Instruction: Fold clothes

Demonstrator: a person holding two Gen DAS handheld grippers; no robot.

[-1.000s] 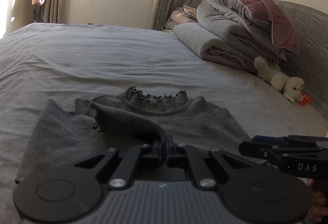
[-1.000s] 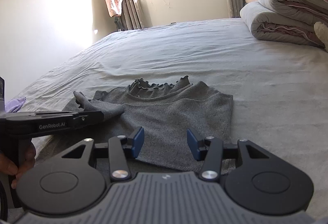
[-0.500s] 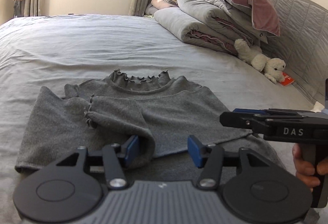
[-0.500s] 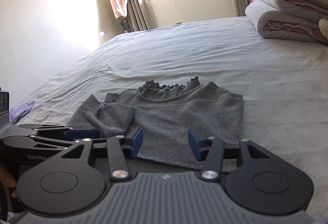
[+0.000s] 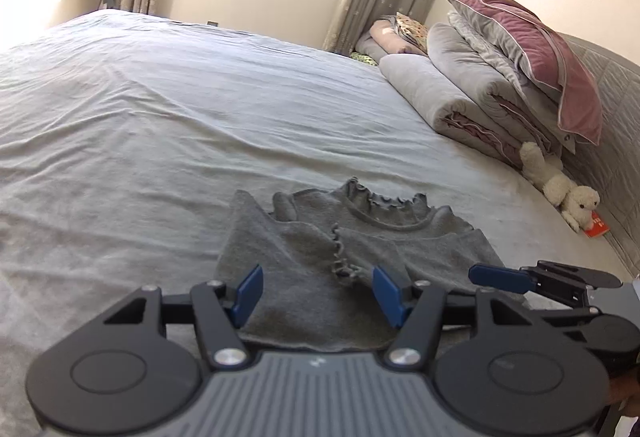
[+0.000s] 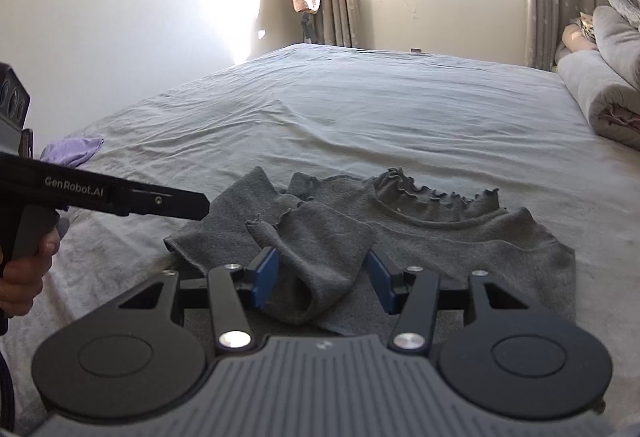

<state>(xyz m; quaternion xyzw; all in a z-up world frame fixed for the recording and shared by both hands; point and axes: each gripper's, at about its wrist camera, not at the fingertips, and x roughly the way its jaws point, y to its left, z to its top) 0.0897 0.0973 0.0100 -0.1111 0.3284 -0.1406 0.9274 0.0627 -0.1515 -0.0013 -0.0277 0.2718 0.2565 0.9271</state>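
Bedroom, sunlit window behind; bed [image 5: 168,125] under a grey sheet. Item: grey ruffle-neck top [image 5: 360,237], flat on the sheet just ahead of my fingers, one sleeve [image 6: 320,237] folded across its body. My left gripper [image 5: 318,295]: fingers parted, nothing between the pads, hem below them. My right gripper [image 6: 322,279]: fingers parted, the sleeve's fold lying between them, pads not pressing it. Beyond, to the right: rolled quilts [image 5: 460,97], maroon pillow [image 5: 540,53], plush toy [image 5: 564,193].
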